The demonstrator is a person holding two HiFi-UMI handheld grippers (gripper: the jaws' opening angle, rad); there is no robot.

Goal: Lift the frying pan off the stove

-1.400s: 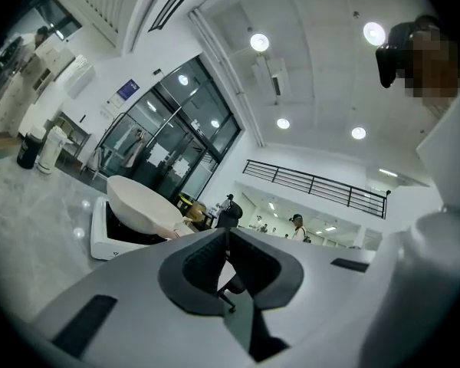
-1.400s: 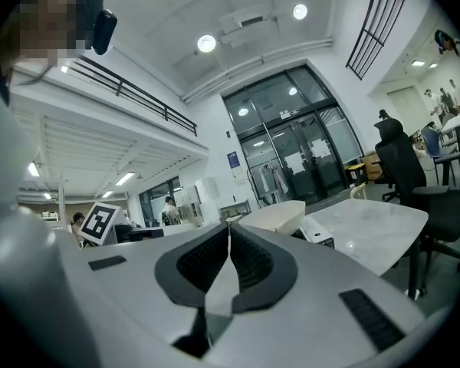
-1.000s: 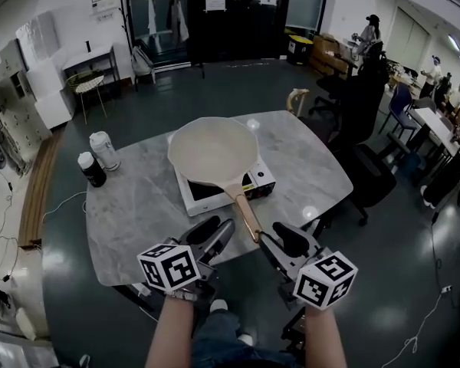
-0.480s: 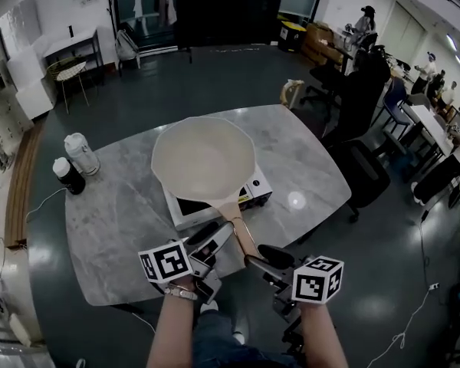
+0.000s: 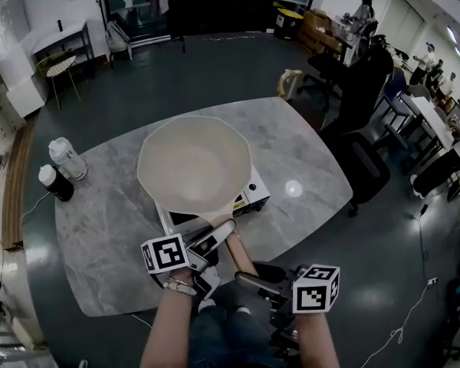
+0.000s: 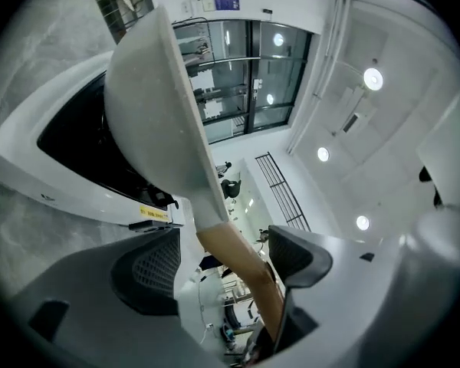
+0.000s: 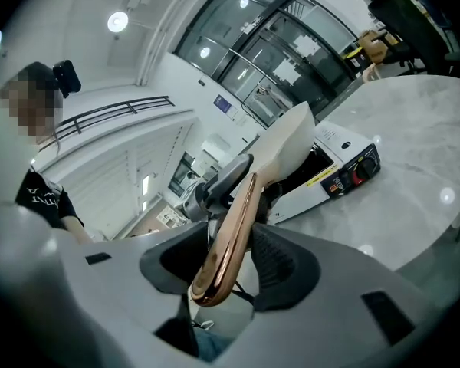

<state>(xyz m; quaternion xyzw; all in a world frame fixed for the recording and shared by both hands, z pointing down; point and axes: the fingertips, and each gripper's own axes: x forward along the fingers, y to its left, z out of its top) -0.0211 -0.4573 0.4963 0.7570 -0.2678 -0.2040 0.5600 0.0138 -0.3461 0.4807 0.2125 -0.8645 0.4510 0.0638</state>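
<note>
Frying pan (image 5: 193,167), cream inside and bare, hangs tilted above the white induction stove (image 5: 249,196) on the grey marble bench (image 5: 307,152). At the bench's left edge stand a white-capped bottle (image 5: 65,158) and a dark bottle (image 5: 52,182). The left tongs (image 5: 217,234), forearm reaching forward, are opening, with the wooden handle (image 5: 241,253) loose between them. The right tongs (image 5: 251,277), held lower and nearer the body, are closing on the handle's end. A second ago the pan sat flat on the stove and both tongs flanked the handle.
</note>
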